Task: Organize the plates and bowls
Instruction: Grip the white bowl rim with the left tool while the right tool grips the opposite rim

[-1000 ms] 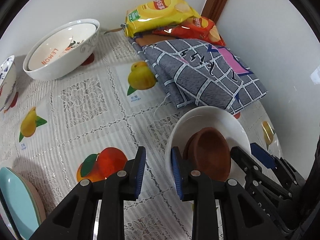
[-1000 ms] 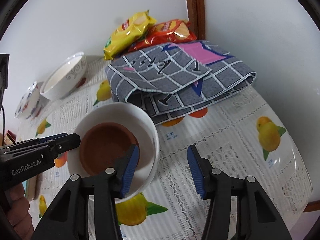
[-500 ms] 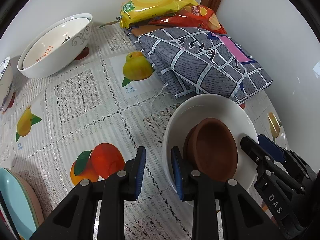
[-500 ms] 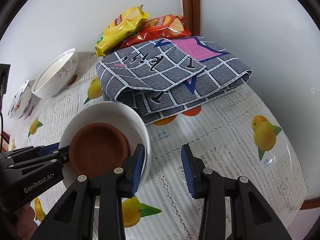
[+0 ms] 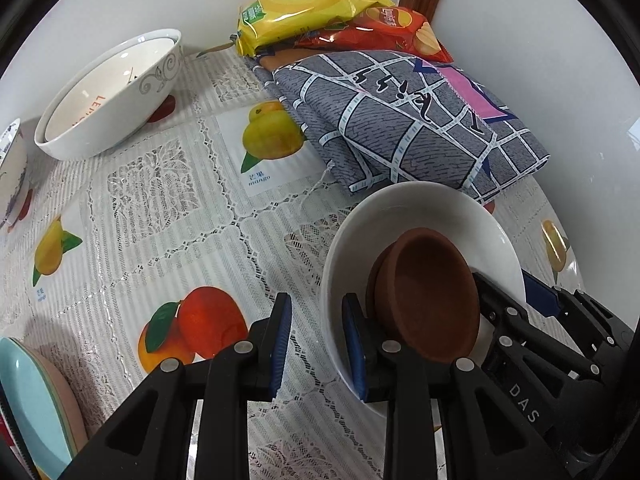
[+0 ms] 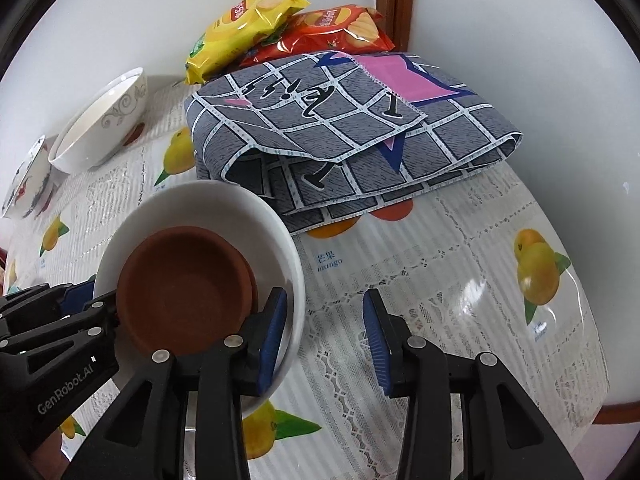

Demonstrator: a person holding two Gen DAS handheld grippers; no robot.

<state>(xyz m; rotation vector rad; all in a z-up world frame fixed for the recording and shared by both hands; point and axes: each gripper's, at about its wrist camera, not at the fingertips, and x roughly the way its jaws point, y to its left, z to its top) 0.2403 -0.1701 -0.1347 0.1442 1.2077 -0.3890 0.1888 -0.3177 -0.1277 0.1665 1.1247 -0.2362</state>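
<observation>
The white bowl (image 5: 420,216) sits low and right of centre in the left wrist view and low and left in the right wrist view, with a brown bowl (image 5: 432,296) lying tilted inside it. The left gripper (image 5: 316,344) straddles the white bowl's near rim: one blue pad is outside over the cloth and the other inside the bowl, with a clear gap between the pads, so the tongs are spread. The right gripper (image 6: 326,336) does the same from the other side, one pad inside the bowl and the other out over the table, tongs spread wide. "DAS" is printed on the right gripper's body as seen from the left wrist, and "GenRobot.AI" on the left gripper's body as seen from the right wrist. In the upper left of the left wrist view a large white bowl (image 5: 112,100) with grey scrollwork shows orange letters "LE" inside; the rest is hidden. A blue-patterned bowl (image 5: 12,172) shows at the left edge, and a stack of plates (image 5: 36,412), turquoise on top, at the lower left. A yellow chip bag (image 5: 308,4) and a red chip bag (image 5: 380,32) lie at the top, their script too small to read, resting on a folded grey checked cloth (image 5: 408,120) with a pink patch. The tablecloth (image 5: 160,216) is lace-patterned under clear plastic, printed with fruit and the word "mango". White walls meet at a brown wooden post (image 6: 394,0) in the corner.
</observation>
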